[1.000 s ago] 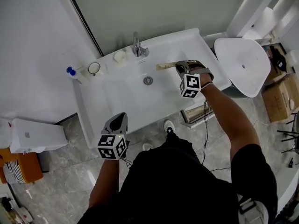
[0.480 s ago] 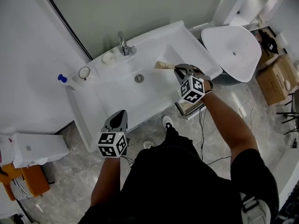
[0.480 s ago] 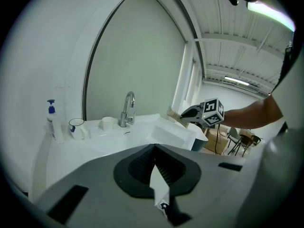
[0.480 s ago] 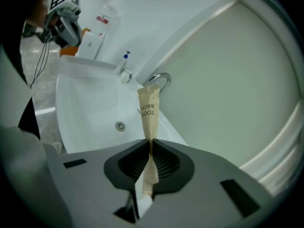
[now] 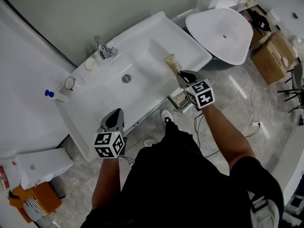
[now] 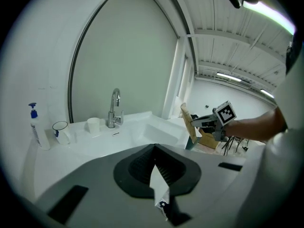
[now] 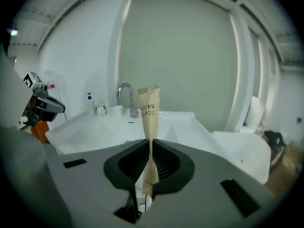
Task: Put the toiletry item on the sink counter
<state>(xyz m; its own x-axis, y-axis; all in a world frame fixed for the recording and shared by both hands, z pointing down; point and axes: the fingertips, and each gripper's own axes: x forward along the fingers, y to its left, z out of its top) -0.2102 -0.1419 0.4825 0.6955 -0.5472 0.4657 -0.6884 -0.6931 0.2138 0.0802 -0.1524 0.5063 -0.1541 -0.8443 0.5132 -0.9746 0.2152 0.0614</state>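
Note:
A beige paper toothbrush packet sticks out of my right gripper, whose jaws are shut on its lower end. It hangs above the front right corner of the white sink counter. In the right gripper view the packet stands upright between the jaws of the right gripper. My left gripper hovers at the counter's front edge. Its jaws are closed on a thin white slip. From the left gripper view the packet and right gripper show at the right.
A faucet stands at the back of the basin, with a drain below it. A small white cup, a mug and a blue-pump bottle line the left rim. A second white basin and cardboard boxes lie right.
My right gripper has drawn back from over the basin to the counter's front right corner, and the packet now points away rather than left. The left gripper has hardly moved.

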